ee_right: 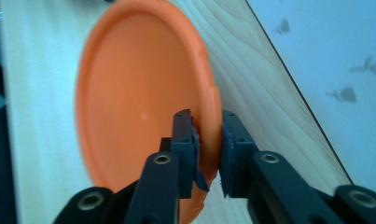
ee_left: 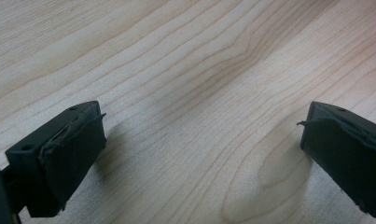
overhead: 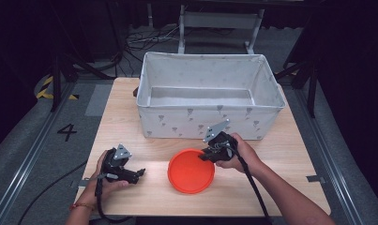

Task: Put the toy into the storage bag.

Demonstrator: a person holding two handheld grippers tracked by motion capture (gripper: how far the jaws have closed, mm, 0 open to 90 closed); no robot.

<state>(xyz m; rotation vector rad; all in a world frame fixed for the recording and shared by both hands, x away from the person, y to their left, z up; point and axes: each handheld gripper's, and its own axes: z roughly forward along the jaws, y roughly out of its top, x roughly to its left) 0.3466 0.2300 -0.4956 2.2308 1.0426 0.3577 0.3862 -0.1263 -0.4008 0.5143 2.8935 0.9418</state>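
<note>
Resting at about seven o'clock on the counter [overhead: 130, 117], the left gripper [overhead: 139, 174] stands wide open and empty over bare wood. Right of it, at the counter's near middle, lies the orange plate [overhead: 190, 171], pinched by its two-o'clock rim in the closed right gripper [ee_right: 208, 154]. So the grasp looks done; what seems left is carrying the plate to the fabric bin [overhead: 207, 123] at twelve o'clock, which holds nothing yet.

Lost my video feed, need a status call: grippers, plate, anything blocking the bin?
Right gripper shut on orange plate rim. Left gripper open over bare table, nothing between the jaws. Fabric bin just behind plate, nothing in between.
</note>
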